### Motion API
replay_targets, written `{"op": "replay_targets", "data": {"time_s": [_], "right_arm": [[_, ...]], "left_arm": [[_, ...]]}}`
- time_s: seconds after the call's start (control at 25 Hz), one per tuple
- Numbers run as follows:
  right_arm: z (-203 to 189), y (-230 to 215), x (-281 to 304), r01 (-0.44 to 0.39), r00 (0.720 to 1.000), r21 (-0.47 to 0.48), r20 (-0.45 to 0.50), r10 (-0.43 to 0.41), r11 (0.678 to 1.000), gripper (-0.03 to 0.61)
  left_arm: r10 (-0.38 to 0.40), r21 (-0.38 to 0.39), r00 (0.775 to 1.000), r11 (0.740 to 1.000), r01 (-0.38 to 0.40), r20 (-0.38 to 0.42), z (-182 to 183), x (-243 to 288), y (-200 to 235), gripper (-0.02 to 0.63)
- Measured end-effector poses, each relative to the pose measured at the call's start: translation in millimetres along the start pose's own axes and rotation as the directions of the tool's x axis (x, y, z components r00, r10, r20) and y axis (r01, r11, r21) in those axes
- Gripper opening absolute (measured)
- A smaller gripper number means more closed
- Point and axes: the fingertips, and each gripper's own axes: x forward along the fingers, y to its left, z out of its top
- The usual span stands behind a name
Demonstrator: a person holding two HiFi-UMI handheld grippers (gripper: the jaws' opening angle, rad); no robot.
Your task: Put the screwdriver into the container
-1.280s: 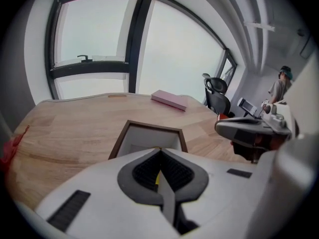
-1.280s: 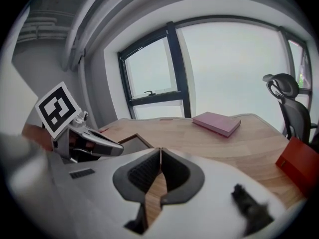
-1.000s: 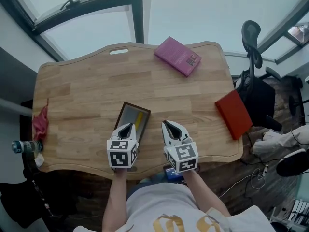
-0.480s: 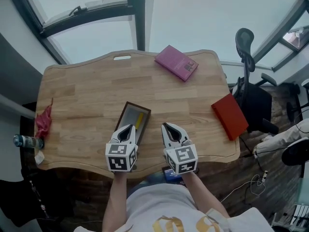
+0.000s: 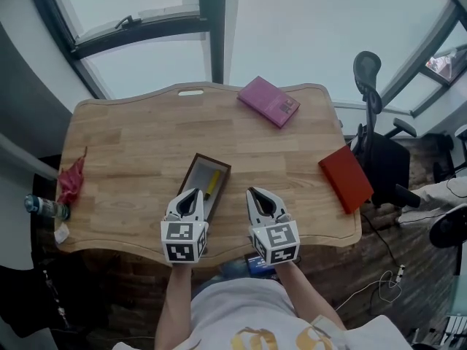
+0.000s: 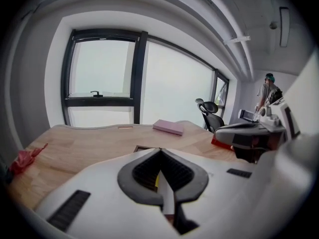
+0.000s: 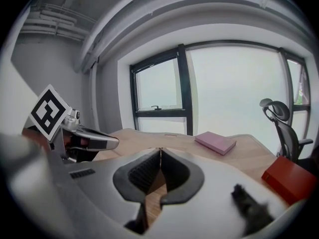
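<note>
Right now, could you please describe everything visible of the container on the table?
The container is a shallow rectangular tray, dark-rimmed with a grey floor, lying flat and slanted on the wooden table near its front edge. A yellow screwdriver lies inside along its right side. The left gripper, claw shut and empty, hides its near end.

Screwdriver [image 5: 211, 183] in container [image 5: 187, 179] at table [image 5: 131, 141] front; back book [image 5: 268, 101] beyond; side book [image 5: 346, 177] right; cloth [image 5: 71, 183] left

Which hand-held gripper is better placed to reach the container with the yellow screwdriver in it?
Left. The left hand-held gripper points at the near end of the container, close to the screwdriver; the right hand-held gripper is over bare table beside it.
</note>
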Motion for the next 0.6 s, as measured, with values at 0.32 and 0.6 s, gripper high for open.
{"op": "replay_targets", "data": {"time_s": [0.32,0.6], "right_arm": [[0.1,7.3,-8.0,-0.024,1.0,-0.02,0.012,0.024,1.0,0.031],[-2.5,3.4,-15.6,-0.013,1.0,-0.012,0.017,0.014,1.0,0.031]], "left_arm": [[0.017,0.001,1.0,1.0,-0.017,0.012,-3.7,-10.7,0.0,0.012],[0.018,-0.005,1.0,1.0,-0.018,0.022,-2.5,-12.7,-2.4,0.012]]}}
